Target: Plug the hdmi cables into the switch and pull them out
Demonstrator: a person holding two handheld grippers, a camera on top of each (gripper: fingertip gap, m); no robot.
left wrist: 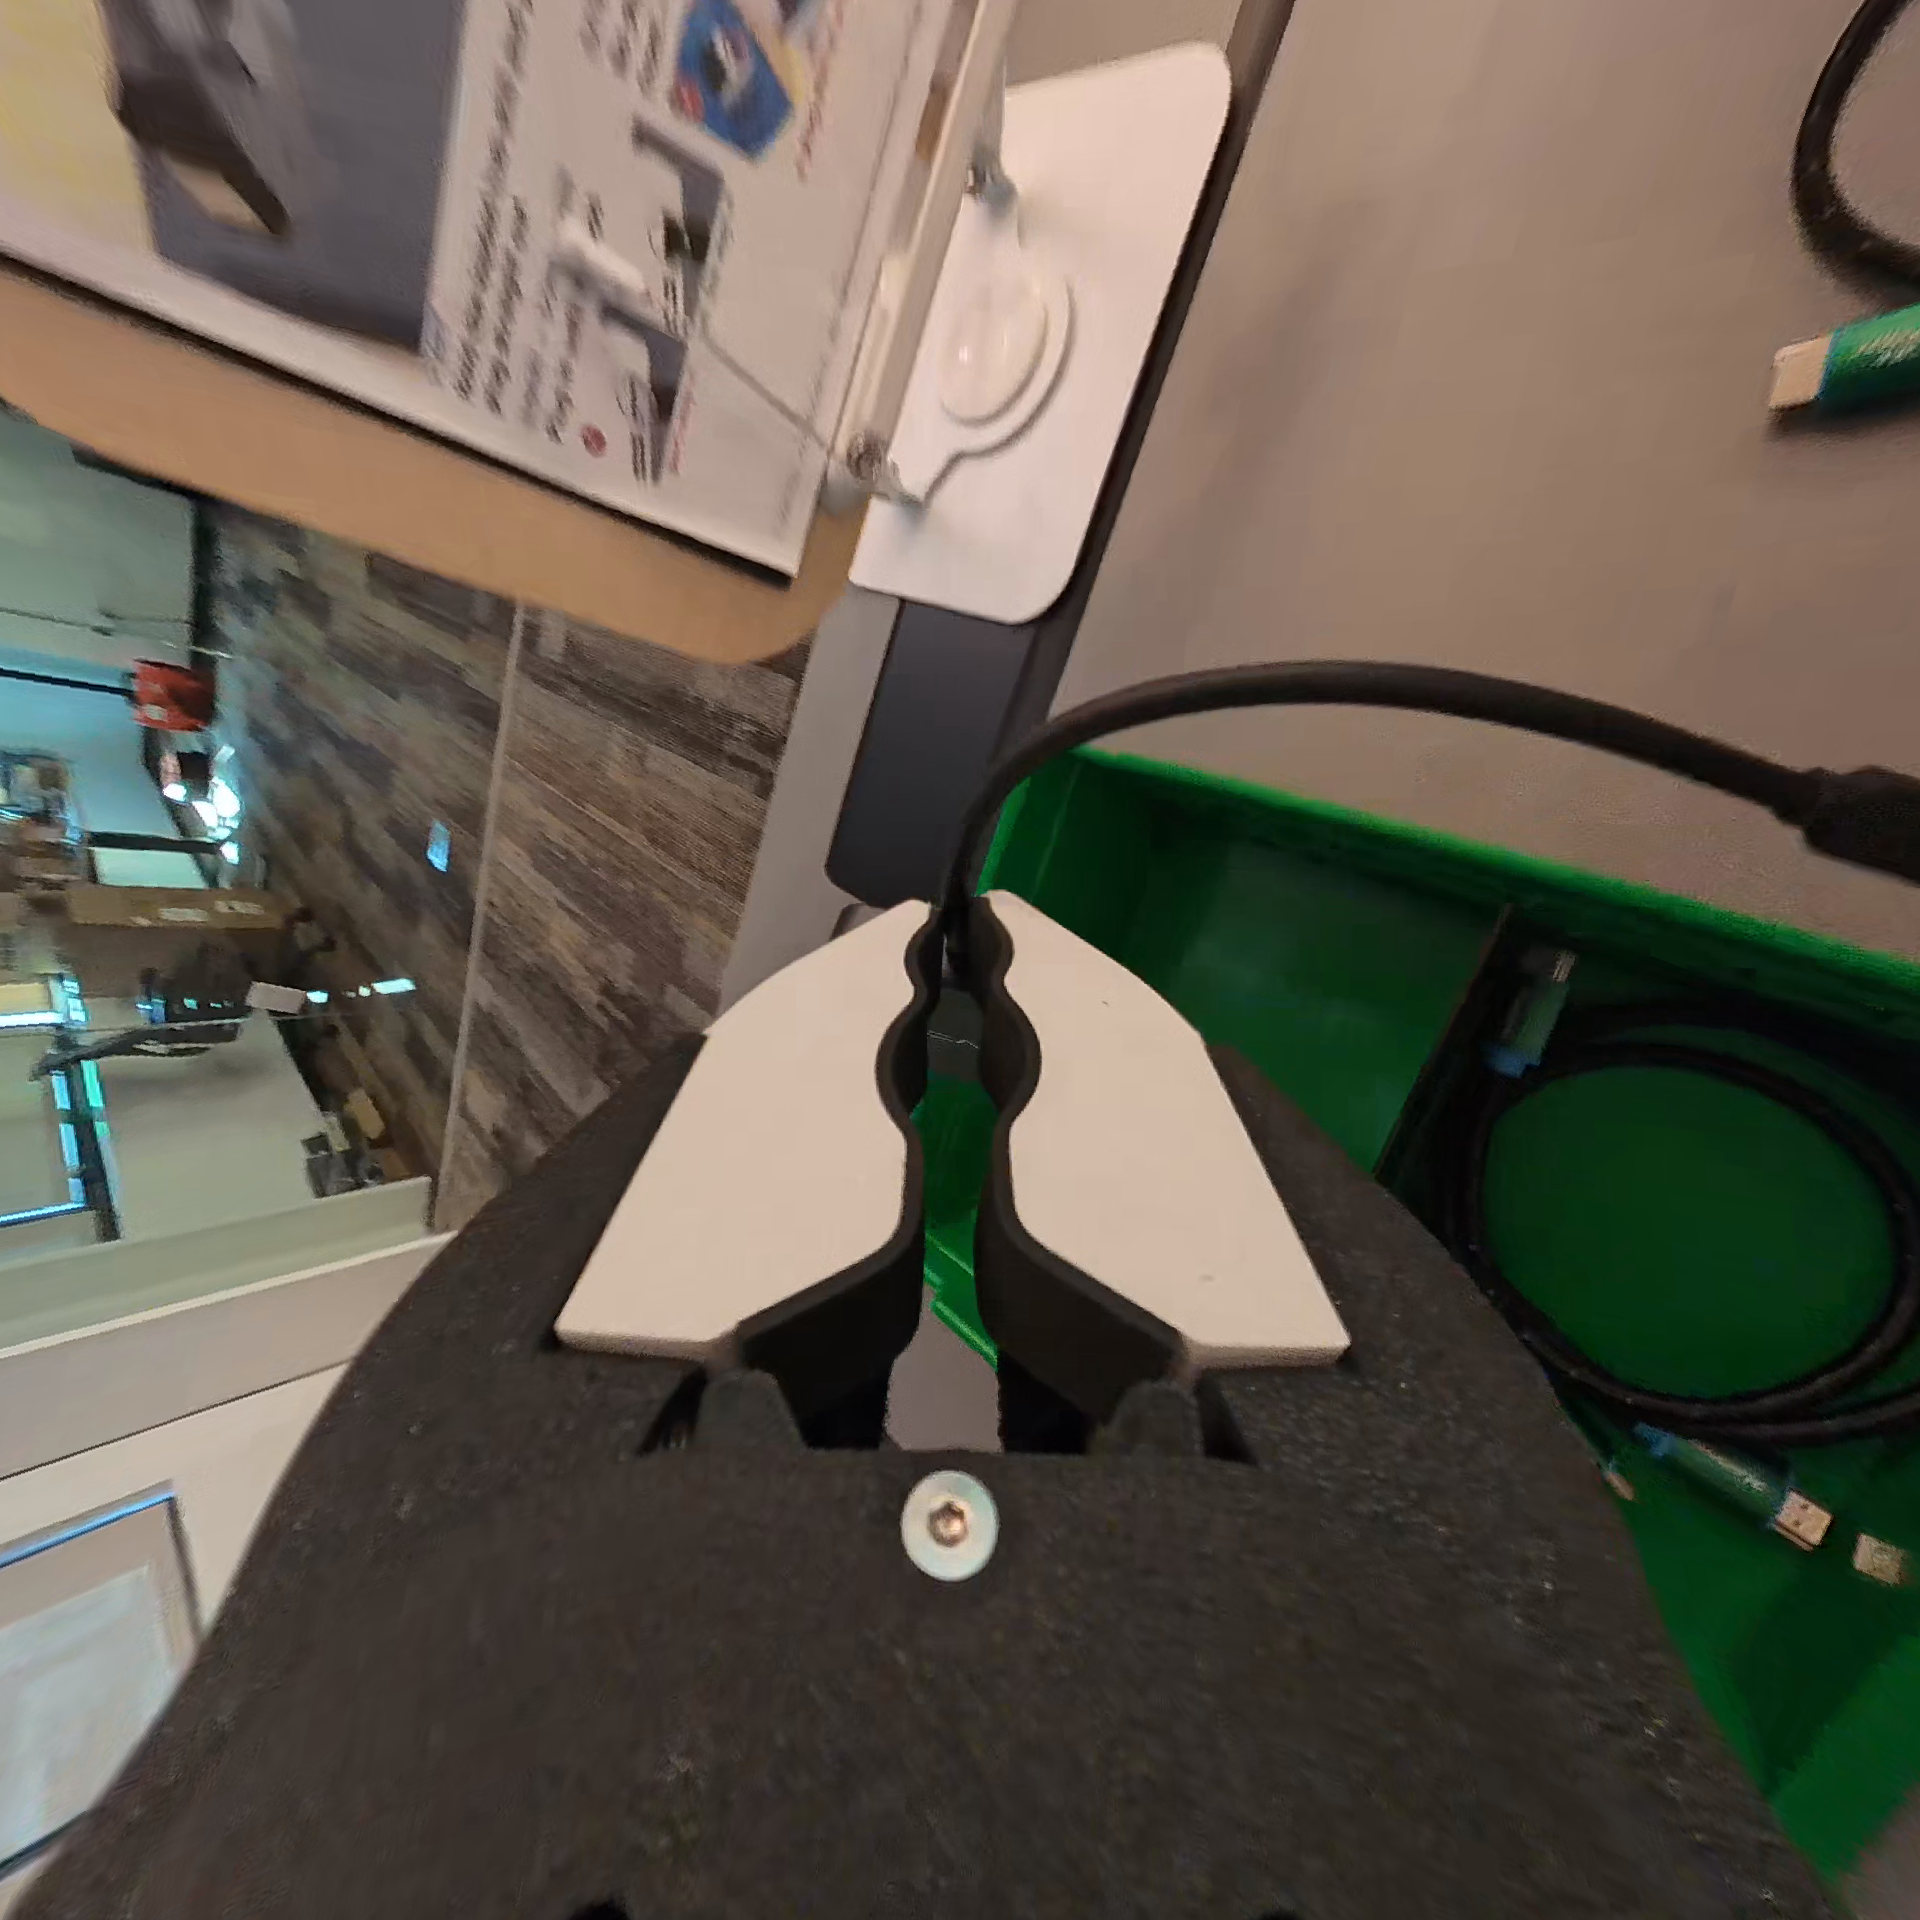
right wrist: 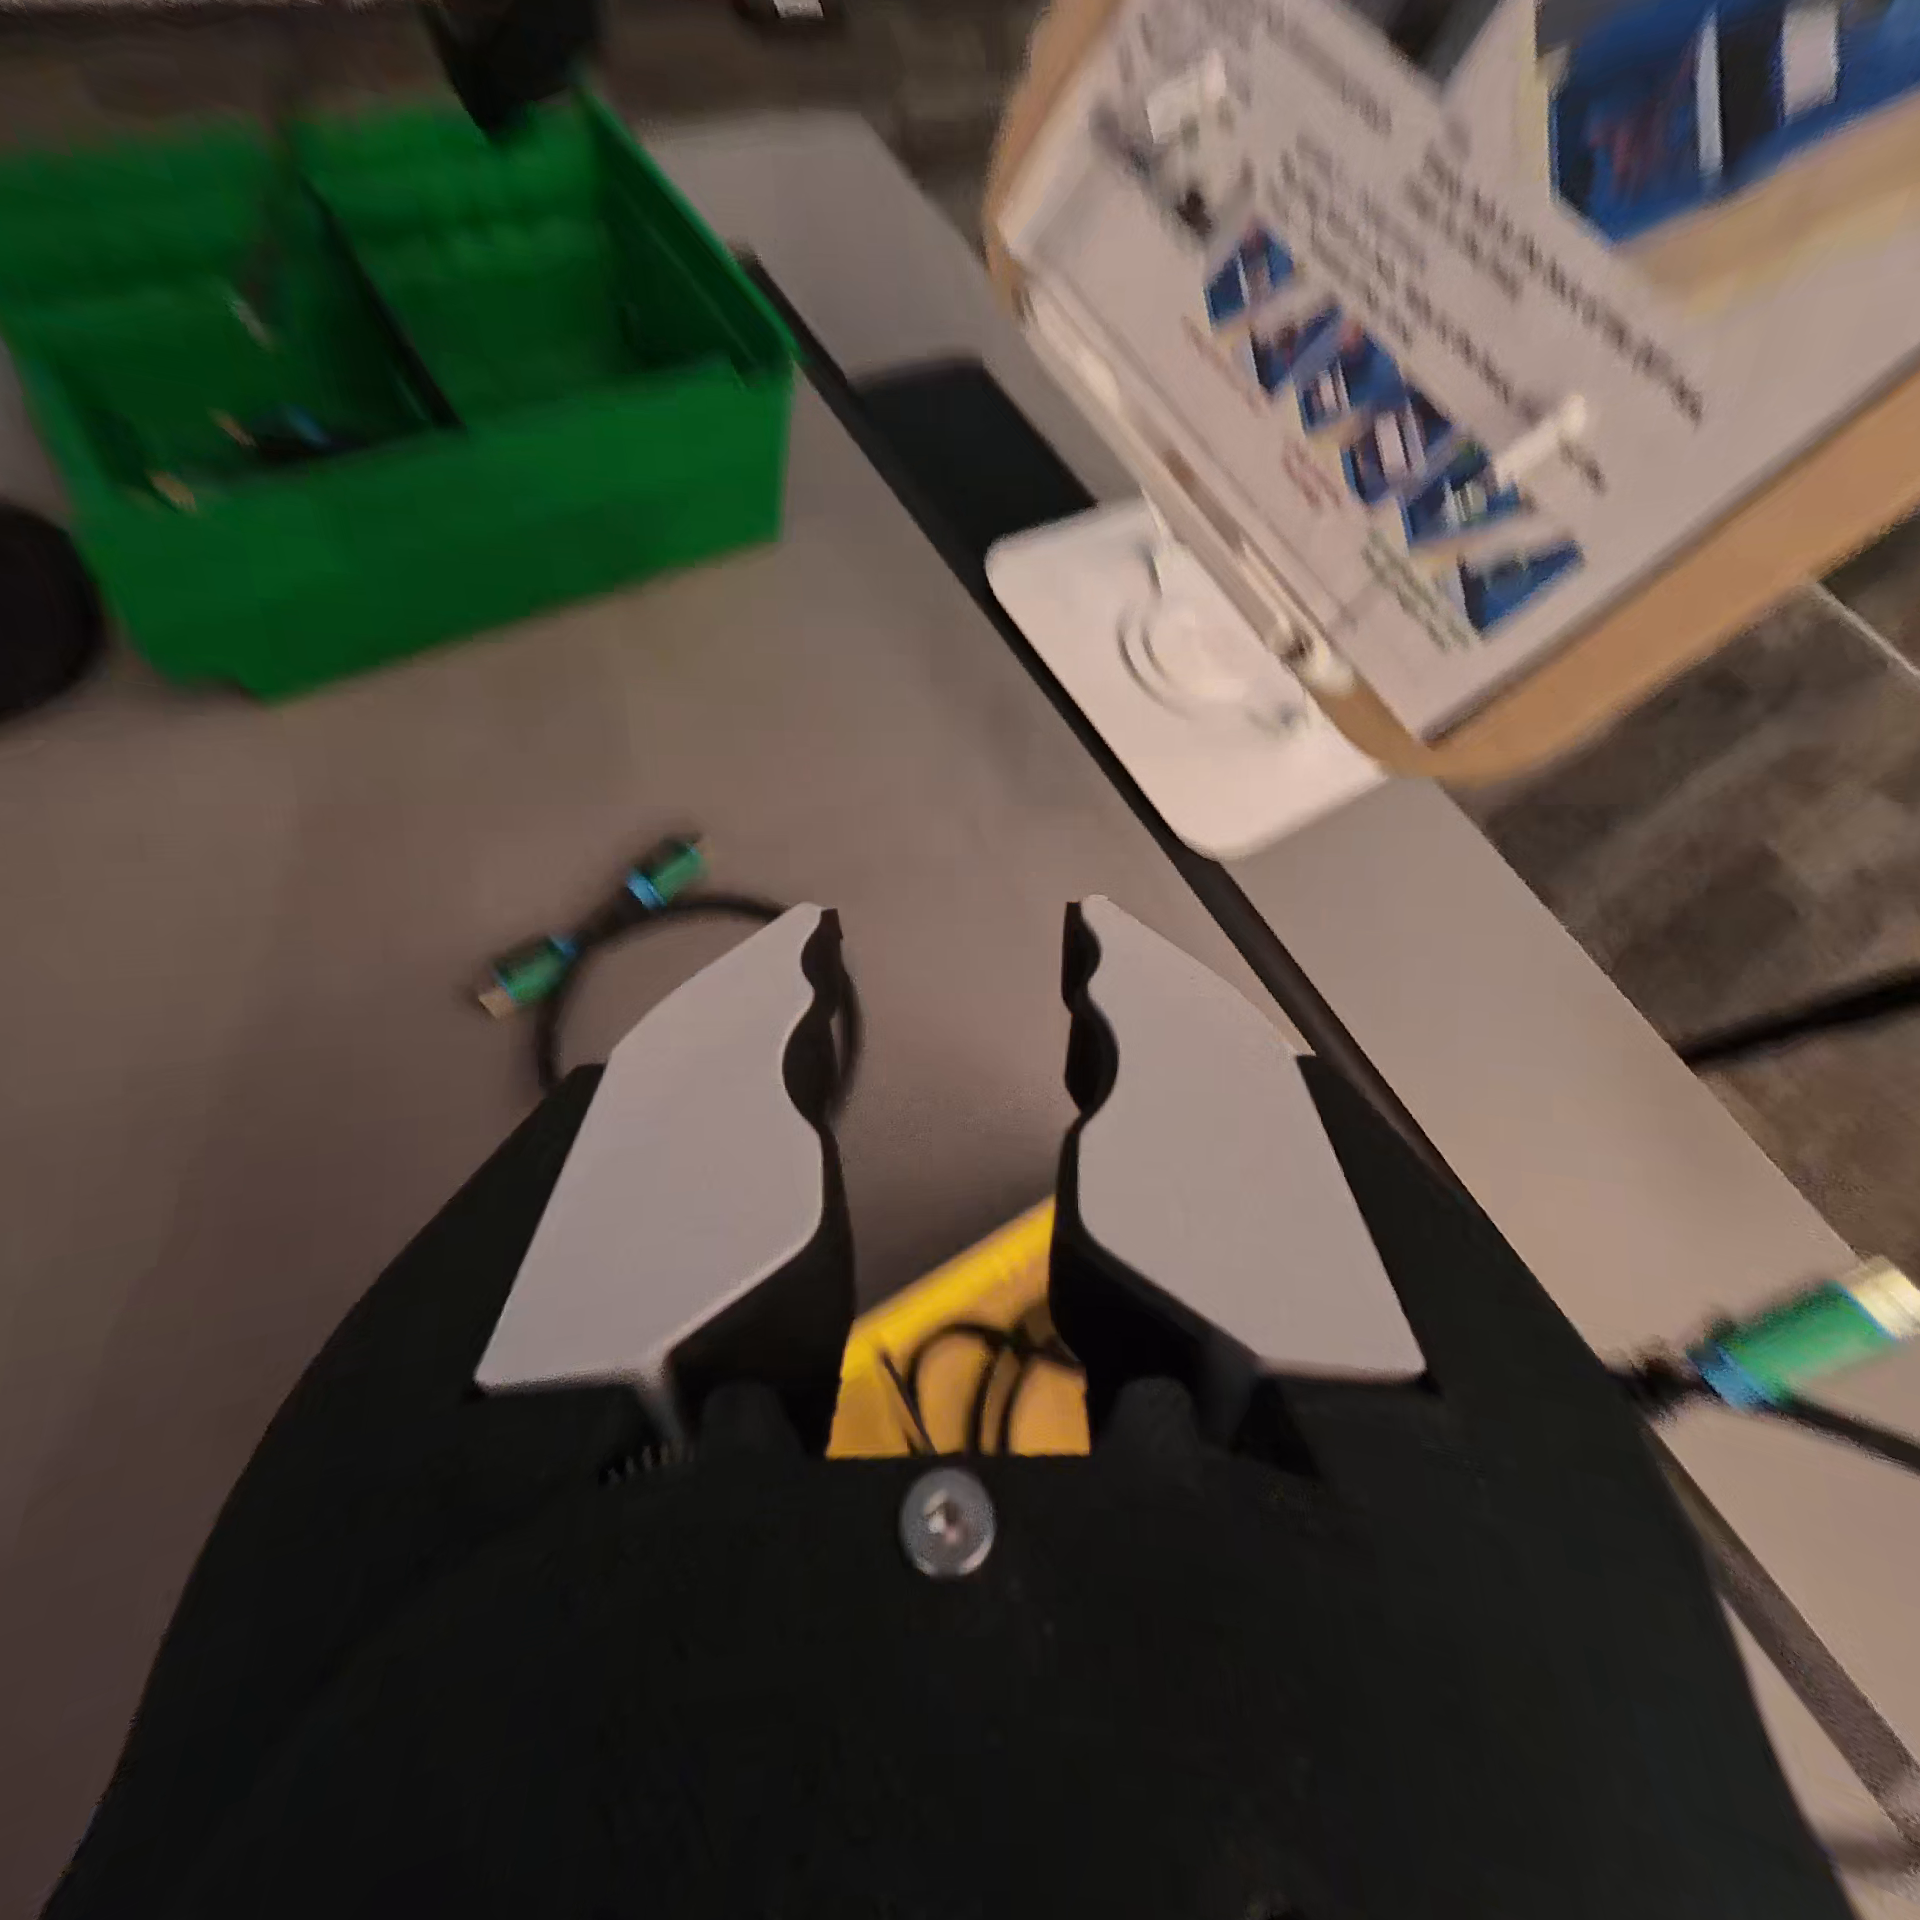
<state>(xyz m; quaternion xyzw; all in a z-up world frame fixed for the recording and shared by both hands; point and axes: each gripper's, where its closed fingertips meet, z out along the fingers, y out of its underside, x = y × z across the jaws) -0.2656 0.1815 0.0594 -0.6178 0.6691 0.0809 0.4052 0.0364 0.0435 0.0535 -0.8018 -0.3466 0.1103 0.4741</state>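
Left gripper (left wrist: pixel 958 935) is clamped on a black cable (left wrist: pixel 1351 691), held above the green bin (left wrist: pixel 1299 821), likely to carry it clear. Right gripper (right wrist: pixel 951 920) hangs with its jaws apart and empty above a spare cable (right wrist: pixel 582 951) on the table (right wrist: pixel 260 1039). No switch in sight.

My left gripper (left wrist: pixel 958 930) is clamped on a black cable (left wrist: pixel 1351 694) that arcs up and away to the right over the green bin (left wrist: pixel 1164 821), where another cable (left wrist: pixel 1683 1236) lies coiled in the right compartment, and a green-sleeved plug (left wrist: pixel 1849 358) rests on the grey table (left wrist: pixel 1507 416) far right.
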